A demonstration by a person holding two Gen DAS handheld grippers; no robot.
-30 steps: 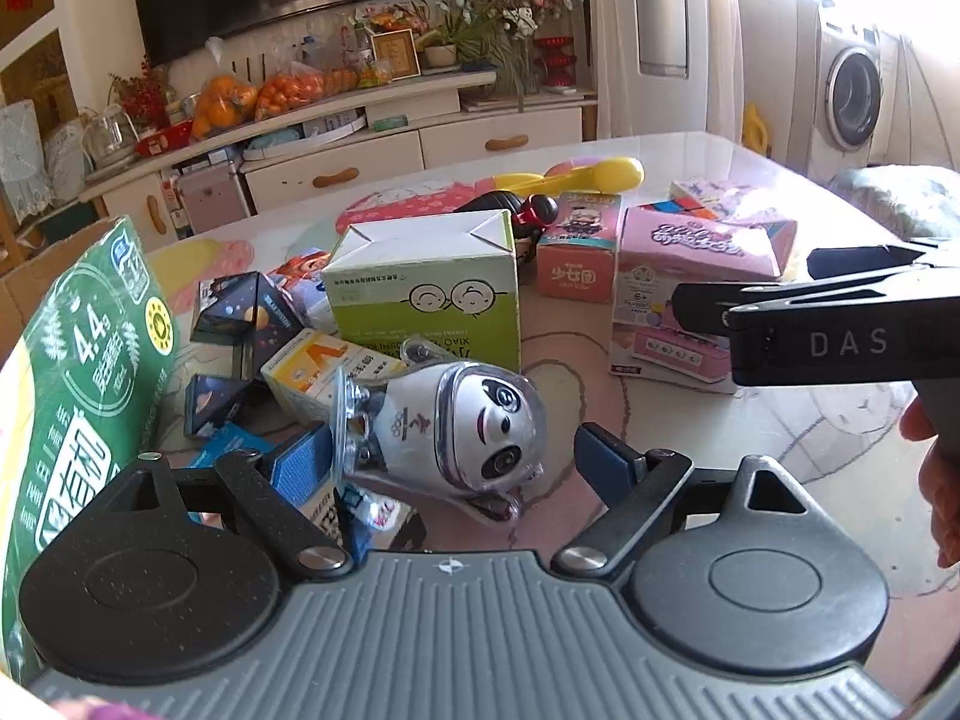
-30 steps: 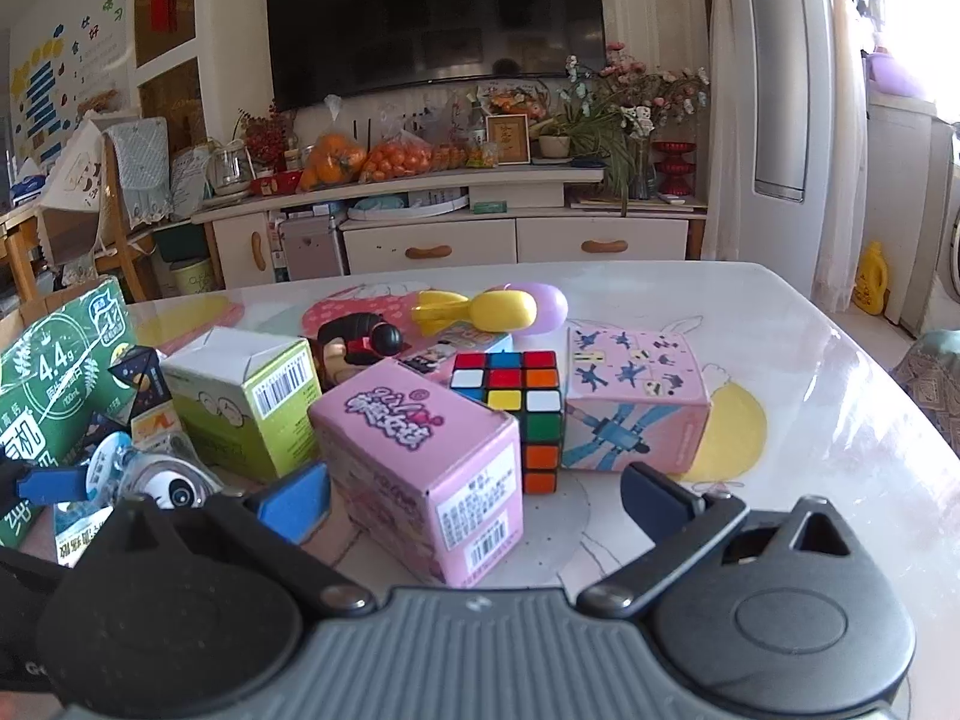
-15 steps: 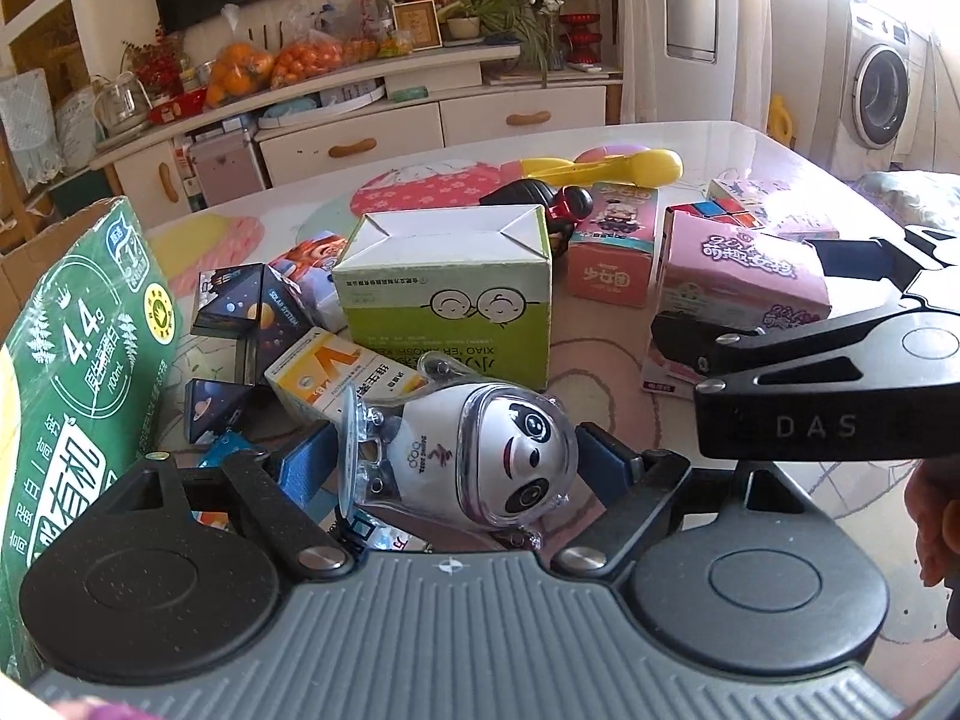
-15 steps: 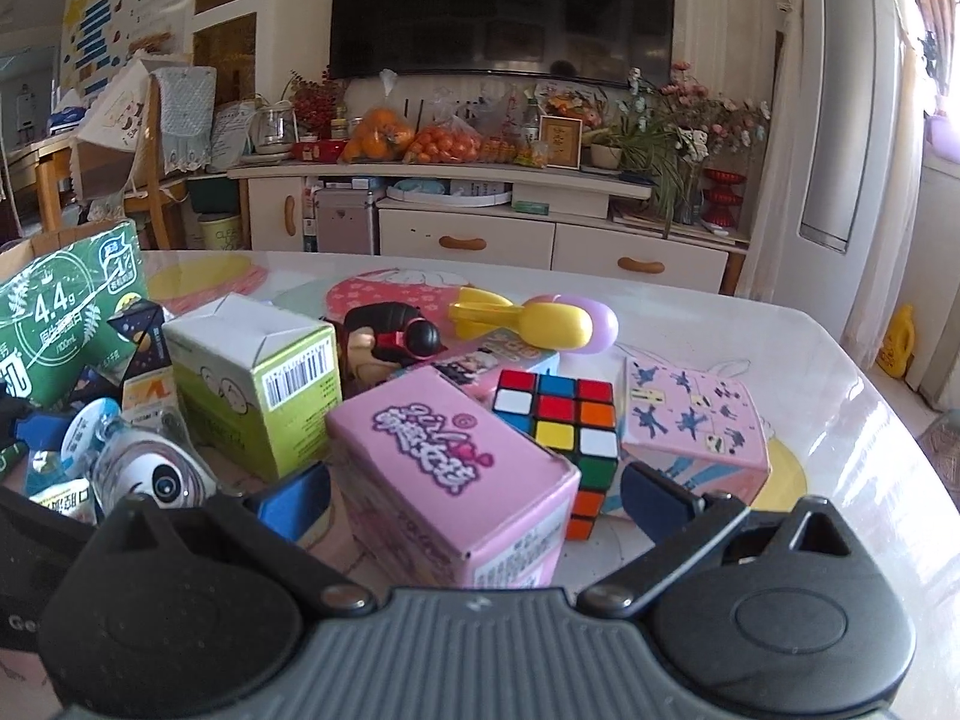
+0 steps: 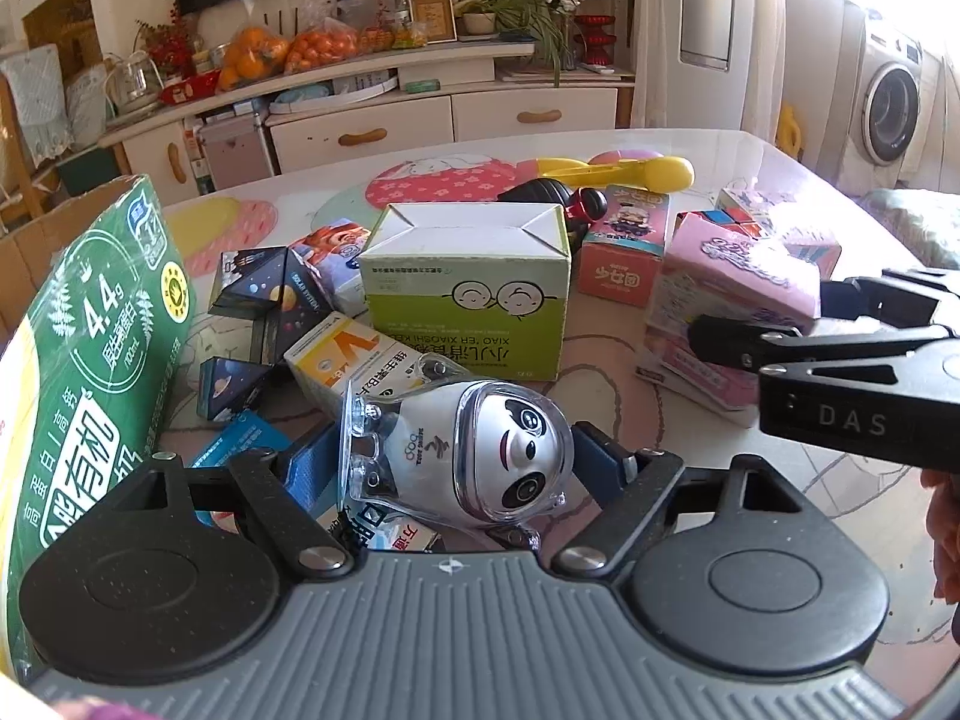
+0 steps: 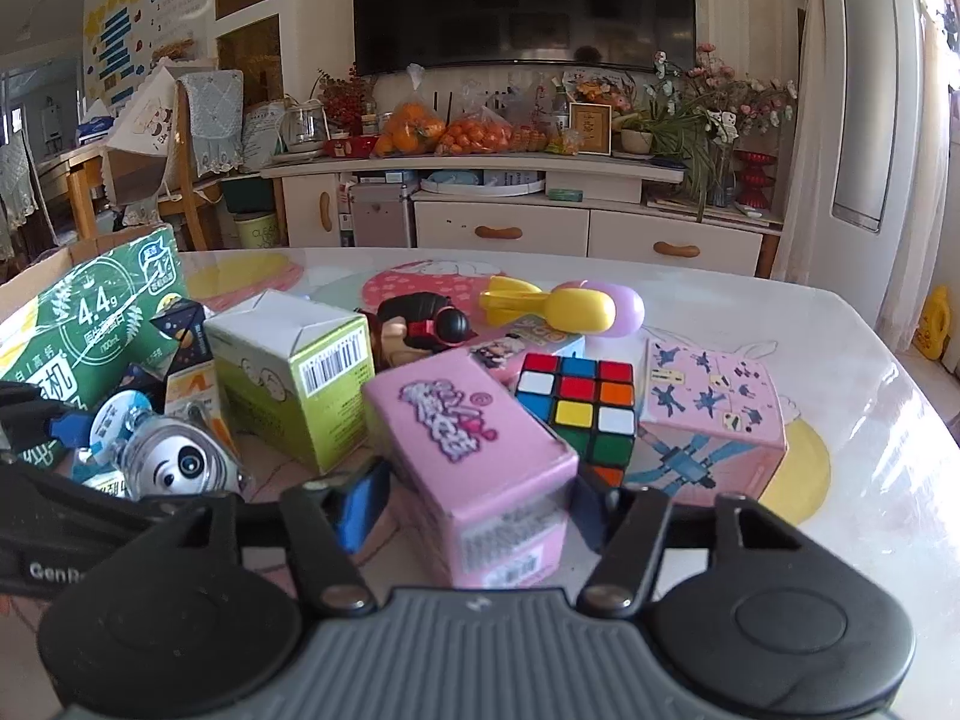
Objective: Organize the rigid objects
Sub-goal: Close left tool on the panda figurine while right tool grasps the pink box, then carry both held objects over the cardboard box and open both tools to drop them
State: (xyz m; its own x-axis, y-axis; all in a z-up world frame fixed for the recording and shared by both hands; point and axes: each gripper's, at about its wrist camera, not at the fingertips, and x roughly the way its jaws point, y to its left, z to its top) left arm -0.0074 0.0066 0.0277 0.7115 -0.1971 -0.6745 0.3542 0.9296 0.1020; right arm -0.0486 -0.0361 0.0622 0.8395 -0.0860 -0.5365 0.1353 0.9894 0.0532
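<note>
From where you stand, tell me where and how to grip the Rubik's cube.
Grip the Rubik's cube across its two flat side faces, coming from above. Its top is bare, while a pink box crowds its left and a patterned pink box its right, so a level approach looks blocked. The gaps beside it look tight; nudging one box aside first may help.

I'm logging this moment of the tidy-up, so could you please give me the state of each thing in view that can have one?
left gripper: jaws around the panda figure, contact unclear
panda figure: lying on its side
right gripper: jaws closing around the pink box
pink box: upright, on the table
green box: top flaps closed
Rubik's cube: scrambled
milk carton box: open top
</note>
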